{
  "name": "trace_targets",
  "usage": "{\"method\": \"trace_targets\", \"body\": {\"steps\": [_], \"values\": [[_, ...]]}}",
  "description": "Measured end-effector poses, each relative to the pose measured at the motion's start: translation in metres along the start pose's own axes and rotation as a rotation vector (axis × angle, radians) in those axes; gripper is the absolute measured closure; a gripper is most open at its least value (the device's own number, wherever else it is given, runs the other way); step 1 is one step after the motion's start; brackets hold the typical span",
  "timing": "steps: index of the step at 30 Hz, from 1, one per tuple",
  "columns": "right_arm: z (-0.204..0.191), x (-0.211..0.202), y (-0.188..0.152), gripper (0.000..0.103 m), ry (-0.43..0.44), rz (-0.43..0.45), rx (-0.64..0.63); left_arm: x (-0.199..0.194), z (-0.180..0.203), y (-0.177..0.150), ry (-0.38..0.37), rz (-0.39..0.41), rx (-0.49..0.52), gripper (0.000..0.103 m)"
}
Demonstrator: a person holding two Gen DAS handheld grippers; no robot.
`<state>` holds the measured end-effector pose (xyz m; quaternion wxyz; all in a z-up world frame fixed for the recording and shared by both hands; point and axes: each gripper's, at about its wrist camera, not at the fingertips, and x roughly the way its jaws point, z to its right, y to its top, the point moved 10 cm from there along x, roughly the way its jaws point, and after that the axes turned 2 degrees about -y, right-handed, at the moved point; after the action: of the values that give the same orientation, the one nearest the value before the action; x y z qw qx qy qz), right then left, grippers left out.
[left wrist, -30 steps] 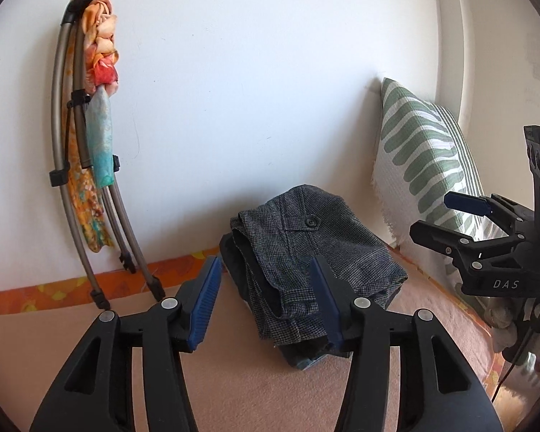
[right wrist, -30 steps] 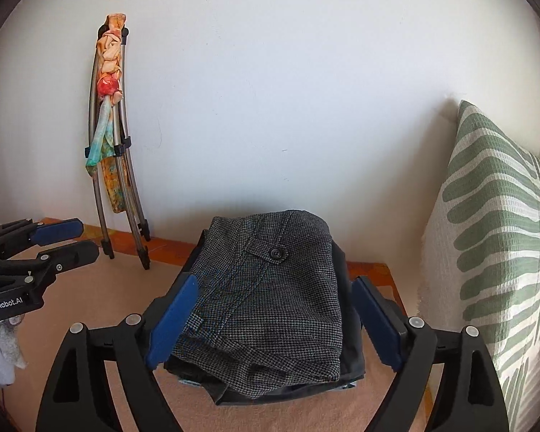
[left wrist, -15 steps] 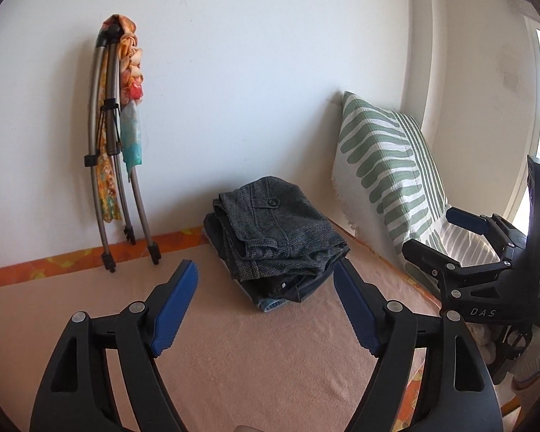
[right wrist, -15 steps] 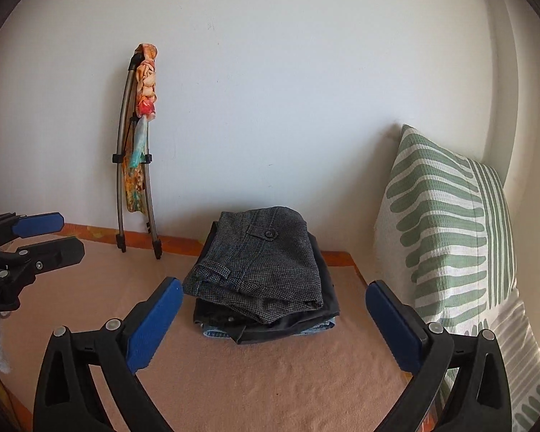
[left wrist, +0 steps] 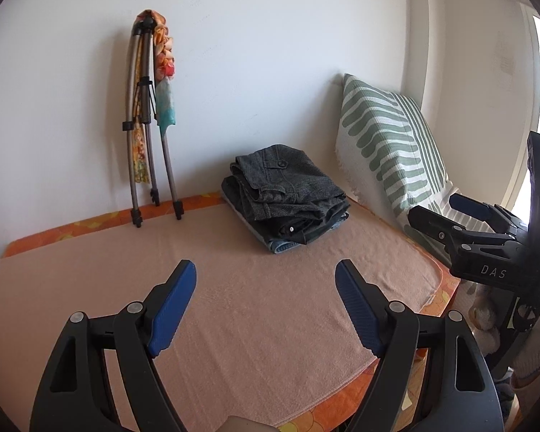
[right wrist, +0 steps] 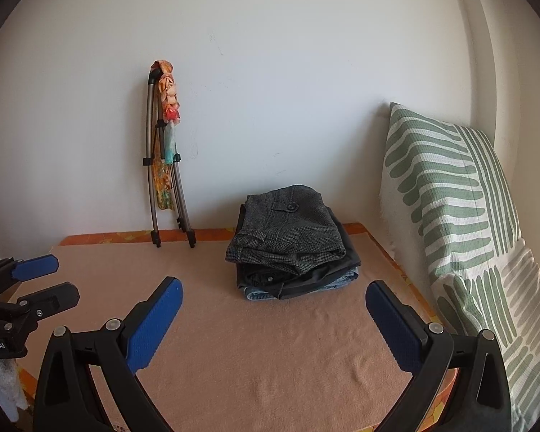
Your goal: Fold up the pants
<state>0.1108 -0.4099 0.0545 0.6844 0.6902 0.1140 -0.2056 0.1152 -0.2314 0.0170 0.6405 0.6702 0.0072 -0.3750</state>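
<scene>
Both tongs (left wrist: 265,280) withdrawn from pants (left wrist: 288,194), open

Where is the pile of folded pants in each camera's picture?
Left wrist view: the pile of folded pants sits just right of the middle, on the peach towel, beyond the open left gripper.
Right wrist view: the pile sits near the middle, beyond the open right gripper.
Shared landmark: the green striped pillow stands to the pile's right in both.
</scene>
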Motion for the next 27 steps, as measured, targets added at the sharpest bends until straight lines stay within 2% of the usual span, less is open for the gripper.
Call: {"method": "trace_targets", "body": {"steps": [9,14,21,27], "values": [[-0.021,0.018,-0.03,0.0,0.014,-0.024,0.046,0.004,-0.015,-0.031,0.035,-0.055,-0.004,0.023],[-0.022,0.022,-0.035,0.0,-0.022,-0.007,0.016,-0.001,-0.026,-0.036,0.056,-0.049,-0.018,0.023],[-0.023,0.028,-0.041,0.0,-0.027,-0.015,0.018,0.0,-0.037,-0.045,0.073,-0.076,-0.036,0.023],[-0.025,0.03,-0.042,0.0,-0.018,-0.017,0.028,-0.007,-0.039,-0.047,0.085,-0.069,-0.027,0.023]]}}
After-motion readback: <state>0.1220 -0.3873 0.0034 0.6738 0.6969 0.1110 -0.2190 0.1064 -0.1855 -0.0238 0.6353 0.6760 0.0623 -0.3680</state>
